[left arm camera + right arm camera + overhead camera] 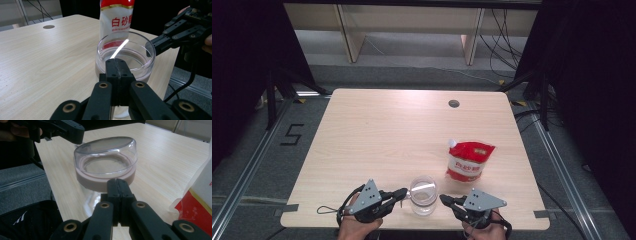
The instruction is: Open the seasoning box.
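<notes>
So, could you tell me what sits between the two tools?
A clear lidded jar stands between the left tool and the right tool, seen in the high view.

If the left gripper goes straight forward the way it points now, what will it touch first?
Most likely the clear jar. The left gripper, jaws shut, points at its near wall, close in front. The red sugar pouch and the right gripper lie beyond.

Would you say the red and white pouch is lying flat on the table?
Yes, in the high view the red and white pouch lies flat on the wooden table, just beyond the clear jar.
</notes>
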`<state>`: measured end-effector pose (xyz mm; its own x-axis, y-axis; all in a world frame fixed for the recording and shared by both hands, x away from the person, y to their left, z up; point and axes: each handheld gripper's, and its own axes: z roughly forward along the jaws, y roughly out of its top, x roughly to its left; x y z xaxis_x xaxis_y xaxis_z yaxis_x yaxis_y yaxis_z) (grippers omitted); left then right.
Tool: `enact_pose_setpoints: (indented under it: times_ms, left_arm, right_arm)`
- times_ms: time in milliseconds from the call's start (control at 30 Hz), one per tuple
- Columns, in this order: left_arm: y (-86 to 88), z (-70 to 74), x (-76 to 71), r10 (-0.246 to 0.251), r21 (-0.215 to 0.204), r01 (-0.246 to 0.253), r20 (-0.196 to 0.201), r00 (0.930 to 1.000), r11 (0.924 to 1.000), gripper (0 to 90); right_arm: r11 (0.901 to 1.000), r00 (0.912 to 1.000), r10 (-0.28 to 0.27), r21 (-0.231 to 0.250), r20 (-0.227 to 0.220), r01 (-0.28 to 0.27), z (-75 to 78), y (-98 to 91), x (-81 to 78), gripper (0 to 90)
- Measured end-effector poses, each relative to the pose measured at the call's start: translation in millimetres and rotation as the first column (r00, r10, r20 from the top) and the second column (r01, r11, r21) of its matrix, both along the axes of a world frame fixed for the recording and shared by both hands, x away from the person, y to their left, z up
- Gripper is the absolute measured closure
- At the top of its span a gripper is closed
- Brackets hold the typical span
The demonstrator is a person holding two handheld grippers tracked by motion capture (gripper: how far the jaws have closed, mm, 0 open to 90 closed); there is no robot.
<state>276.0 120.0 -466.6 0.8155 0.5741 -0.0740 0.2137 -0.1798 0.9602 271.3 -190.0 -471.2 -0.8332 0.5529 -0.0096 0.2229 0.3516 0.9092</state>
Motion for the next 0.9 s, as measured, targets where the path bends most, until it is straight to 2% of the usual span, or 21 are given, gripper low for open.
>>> enact_pose_setpoints:
  times_ms: [33,67,100,167,200,233,267,300,333,367,400,433,467,500,567,633,733,900]
  left_arm:
    - [0.3,0.1,-0.3,0.002,0.004,-0.002,0.0,1.0,1.0,89.5]
    - [0.6,-0.5,0.8,-0.01,0.003,0.01,0.012,0.9999,0.9999,89.5]
    - [0.4,-0.8,-0.2,0.001,-0.006,-0.001,-0.004,1.0,1.0,89.5]
    - [-0.1,-0.9,-0.5,0.004,-0.008,-0.004,-0.001,1.0,1.0,89.5]
    - [1.2,-0.4,1.3,-0.015,0.01,0.015,0.022,0.9996,0.9998,89.5]
    - [0.4,-1.0,0.0,-0.003,-0.005,0.003,0.003,1.0,1.0,89.5]
    - [0.4,-1.2,-0.2,0.002,-0.007,-0.002,0.002,1.0,1.0,89.5]
    - [1.0,-0.8,-0.2,0.001,0.001,-0.001,0.004,1.0,1.0,89.5]
    - [1.0,-0.9,-0.3,0.004,-0.001,-0.004,-0.001,1.0,1.0,89.5]
    - [1.5,-0.8,-0.1,0.0,0.004,0.0,0.003,1.0,1.0,89.5]
    - [1.7,-1.0,-0.1,0.002,0.002,-0.002,0.001,1.0,1.0,89.5]
    - [1.9,-1.1,0.1,-0.001,0.002,0.001,0.003,1.0,1.0,89.5]
    - [1.1,-2.3,0.8,-0.007,-0.02,0.007,0.005,1.0,0.9998,89.5]
    - [1.3,-2.4,0.7,-0.007,-0.022,0.007,0.002,1.0,0.9997,89.5]
    - [1.4,-2.2,0.8,-0.006,-0.019,0.006,0.002,1.0,0.9998,89.5]
    - [1.5,-2.1,0.9,-0.008,-0.019,0.008,0.003,1.0,0.9998,89.5]
    - [1.8,-2.1,1.2,-0.01,-0.018,0.01,0.003,0.9999,0.9998,89.5]
    - [1.4,-2.2,1.0,-0.009,-0.019,0.009,0.005,0.9999,0.9998,89.5]
  right_arm:
    - [1.0,0.9999,0.003,0.001,0.012,-0.003,-0.2,0.0,1.5,90.0]
    - [0.9999,1.0,0.005,0.011,0.002,-0.005,-1.0,0.5,2.2,90.0]
    - [0.9999,0.9999,0.014,-0.002,0.01,-0.014,-0.8,0.2,3.2,90.0]
    - [0.9999,0.9999,0.015,-0.002,0.009,-0.015,-1.2,0.4,4.0,90.0]
    - [1.0,0.9999,0.009,-0.003,0.009,-0.009,-1.0,0.1,4.1,90.0]
    - [1.0,1.0,0.007,0.001,0.006,-0.007,-0.7,0.6,3.8,90.0]
    - [1.0,1.0,-0.002,0.009,-0.007,0.002,-0.3,1.3,2.5,90.0]
    - [1.0,0.9999,0.007,0.004,0.014,-0.007,0.0,1.0,4.5,90.0]
    - [0.9999,0.9998,0.013,0.004,0.017,-0.013,-0.1,1.8,5.0,90.0]
    - [0.9998,0.9996,0.019,0.008,0.021,-0.019,-0.6,2.6,5.8,90.0]
    - [0.9999,0.9999,0.015,0.004,0.005,-0.015,-0.6,3.0,5.3,90.0]
    - [0.9999,0.9998,0.003,0.01,0.021,-0.003,-1.6,4.1,5.7,90.0]
    - [0.9999,0.9998,0.01,0.005,0.018,-0.01,-1.4,4.1,6.0,90.0]
    - [0.9999,0.9998,0.012,0.001,0.016,-0.012,-1.4,4.3,6.3,90.0]
    - [0.9999,0.9999,0.012,0.005,0.006,-0.012,-1.0,4.9,6.0,90.0]
    - [0.9998,0.9997,0.018,-0.008,0.017,-0.018,0.2,4.9,6.9,90.0]
    - [0.9996,0.9996,0.026,0.009,0.013,-0.026,0.4,6.7,7.0,90.0]
    - [0.9993,0.9991,0.037,0.004,0.02,-0.037,3.1,7.1,7.7,90.0]
